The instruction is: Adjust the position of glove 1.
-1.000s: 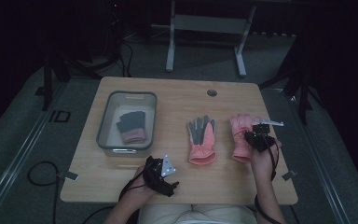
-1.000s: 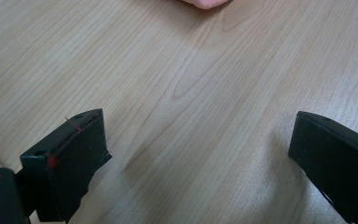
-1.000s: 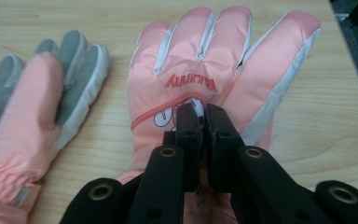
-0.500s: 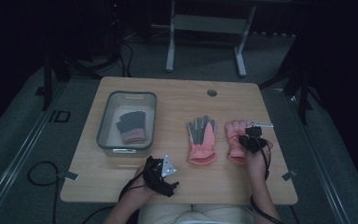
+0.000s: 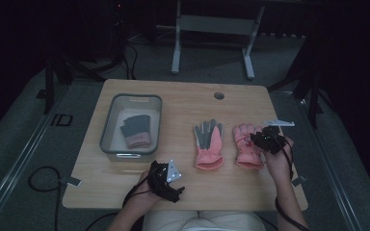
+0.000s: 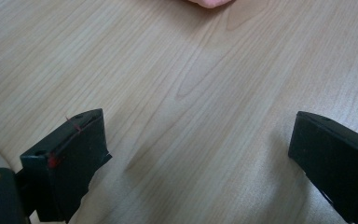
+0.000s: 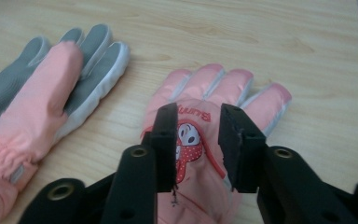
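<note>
Right of the palm-up pink glove (image 5: 209, 145), the cartoon-print pink glove (image 5: 247, 146) lies flat on the desk (image 5: 183, 103), released; right claw (image 7: 196, 122) just opened partway above it. Left claw (image 6: 196, 154) gapes empty. Dark glove (image 5: 135, 131) sits in the bin (image 5: 107, 126); pairing looks roughly half done.

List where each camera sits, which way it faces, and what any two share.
High view: above the person's side, looking forward and down on the table; forearms, left gripper, right gripper.
Left gripper view: rides the left gripper, looks along its wide-apart fingers at bare wood.
Right gripper view: rides the right gripper, its fingers slightly parted above the cartoon glove.
Shared: high and right views both show that glove and the grey-palmed glove.
</note>
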Demonstrator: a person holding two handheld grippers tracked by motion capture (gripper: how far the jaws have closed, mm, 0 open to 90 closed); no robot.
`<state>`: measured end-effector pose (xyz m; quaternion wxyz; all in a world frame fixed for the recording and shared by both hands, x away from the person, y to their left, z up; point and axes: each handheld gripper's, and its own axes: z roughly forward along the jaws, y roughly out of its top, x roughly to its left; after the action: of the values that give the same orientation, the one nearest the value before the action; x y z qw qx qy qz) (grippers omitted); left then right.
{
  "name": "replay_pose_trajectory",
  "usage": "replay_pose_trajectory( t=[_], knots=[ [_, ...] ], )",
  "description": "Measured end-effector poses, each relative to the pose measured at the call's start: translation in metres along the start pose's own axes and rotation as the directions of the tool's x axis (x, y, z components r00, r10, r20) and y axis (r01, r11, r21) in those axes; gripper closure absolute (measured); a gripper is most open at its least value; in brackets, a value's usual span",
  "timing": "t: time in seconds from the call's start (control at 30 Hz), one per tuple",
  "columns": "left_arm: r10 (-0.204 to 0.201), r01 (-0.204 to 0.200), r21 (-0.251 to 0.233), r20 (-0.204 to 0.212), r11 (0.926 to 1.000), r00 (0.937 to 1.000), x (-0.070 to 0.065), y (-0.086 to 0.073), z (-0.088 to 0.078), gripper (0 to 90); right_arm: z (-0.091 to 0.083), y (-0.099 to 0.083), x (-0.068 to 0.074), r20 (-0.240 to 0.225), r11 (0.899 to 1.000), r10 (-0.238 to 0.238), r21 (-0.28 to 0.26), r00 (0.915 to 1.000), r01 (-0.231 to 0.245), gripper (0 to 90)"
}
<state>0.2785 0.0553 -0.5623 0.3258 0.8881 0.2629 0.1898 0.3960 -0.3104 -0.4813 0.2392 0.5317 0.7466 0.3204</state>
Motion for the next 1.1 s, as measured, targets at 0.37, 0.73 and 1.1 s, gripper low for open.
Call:
replay_pose_trajectory(
  t=[0.37, 0.73, 1.1],
  knots=[
    [-0.002, 0.002, 0.0, -0.006, 1.0, 1.0, 0.001, 0.0, 0.0, 4.0, 0.018, -0.012, -0.005, -0.043, 0.994, -0.092, 0.058, 0.9948, 0.095, 62.7],
    [-0.006, 0.006, 0.003, -0.001, 1.0, 1.0, 0.0, 0.0, 0.0, 4.0, 0.037, -0.029, 0.001, -0.007, 0.994, -0.073, 0.087, 0.9973, 0.073, 81.7],
    [-0.006, 0.006, 0.003, 0.0, 1.0, 1.0, 0.001, 0.0, 0.0, 4.0, 0.022, -0.014, 0.012, 0.06, 0.998, -0.017, 0.064, 0.9981, 0.013, 86.7]
  ],
)
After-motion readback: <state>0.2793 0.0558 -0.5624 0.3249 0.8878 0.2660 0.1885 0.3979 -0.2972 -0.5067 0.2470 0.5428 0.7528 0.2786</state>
